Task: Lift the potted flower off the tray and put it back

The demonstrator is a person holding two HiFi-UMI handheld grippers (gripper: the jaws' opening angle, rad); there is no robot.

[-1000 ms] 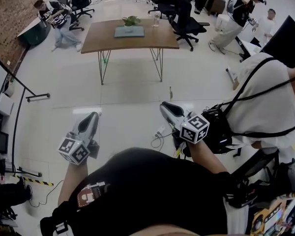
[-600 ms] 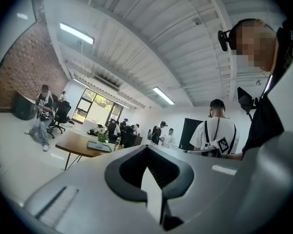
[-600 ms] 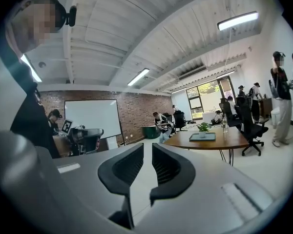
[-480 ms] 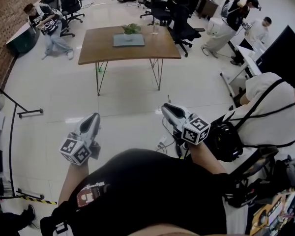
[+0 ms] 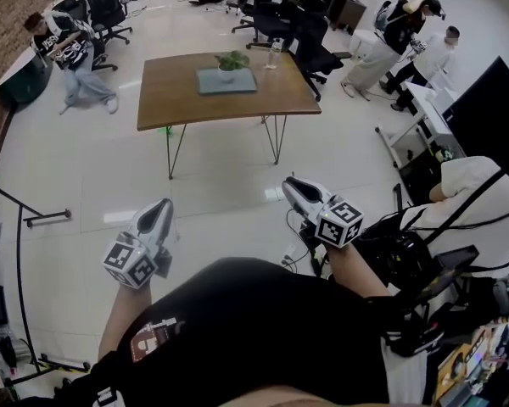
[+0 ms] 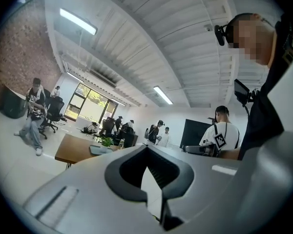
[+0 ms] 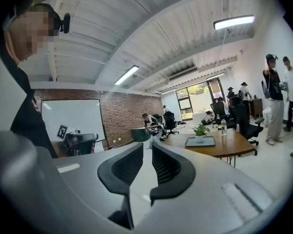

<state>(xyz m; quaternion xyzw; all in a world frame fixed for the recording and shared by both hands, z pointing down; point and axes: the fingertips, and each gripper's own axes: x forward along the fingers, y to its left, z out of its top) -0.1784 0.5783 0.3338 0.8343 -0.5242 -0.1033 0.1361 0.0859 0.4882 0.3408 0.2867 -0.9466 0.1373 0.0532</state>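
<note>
potted flower (image 5: 231, 61) on tray (image 5: 229, 82), shirt print (image 5: 149, 339) unreadable

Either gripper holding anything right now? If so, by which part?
Nothing held. Left gripper is shut, empty; right gripper has just been opening, nothing between its jaws. Potted flower sits on its tray.

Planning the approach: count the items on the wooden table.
3: a grey tray in the middle, the potted flower on the tray's far side, a clear bottle near the far right edge. Smaller ones may be hidden.
</note>
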